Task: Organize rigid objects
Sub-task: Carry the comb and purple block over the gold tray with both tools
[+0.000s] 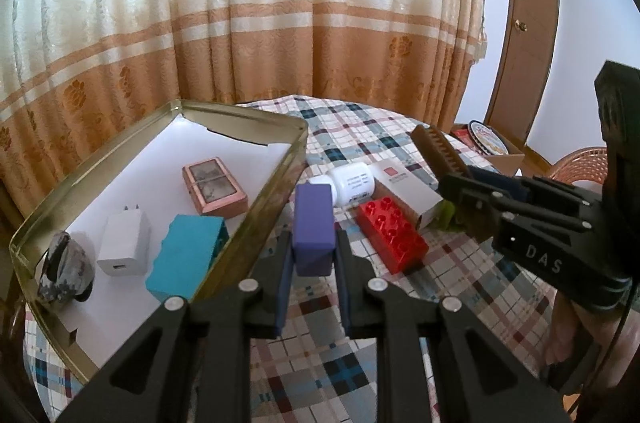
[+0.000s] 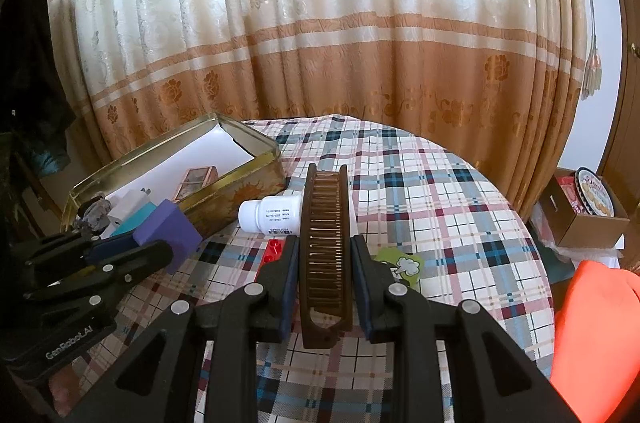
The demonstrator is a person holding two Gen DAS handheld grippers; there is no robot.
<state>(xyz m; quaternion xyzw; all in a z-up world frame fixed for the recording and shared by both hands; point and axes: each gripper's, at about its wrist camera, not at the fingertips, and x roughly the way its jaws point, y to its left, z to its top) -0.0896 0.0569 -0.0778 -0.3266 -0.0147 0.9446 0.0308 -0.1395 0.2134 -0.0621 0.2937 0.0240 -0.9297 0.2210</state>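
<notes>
My left gripper (image 1: 313,247) is shut on a purple block (image 1: 313,227), held above the plaid tablecloth just right of the gold tin's rim (image 1: 276,191). In the tin lie a teal block (image 1: 186,255), a white charger (image 1: 124,243), a copper case (image 1: 214,191) and a grey stone (image 1: 64,271). My right gripper (image 2: 325,251) is shut on a brown comb (image 2: 326,247), which stands on edge between the pads. A red brick (image 1: 392,231), a white bottle (image 1: 352,185) and a white box (image 1: 408,191) lie on the cloth between the two grippers.
A green sticker-like piece (image 2: 400,265) lies right of the comb. Curtains hang behind the round table (image 2: 460,207). A cardboard box with a biscuit tin (image 2: 592,199) stands off the table at right, near something orange (image 2: 596,323). A wooden door (image 1: 528,23) stands at far right.
</notes>
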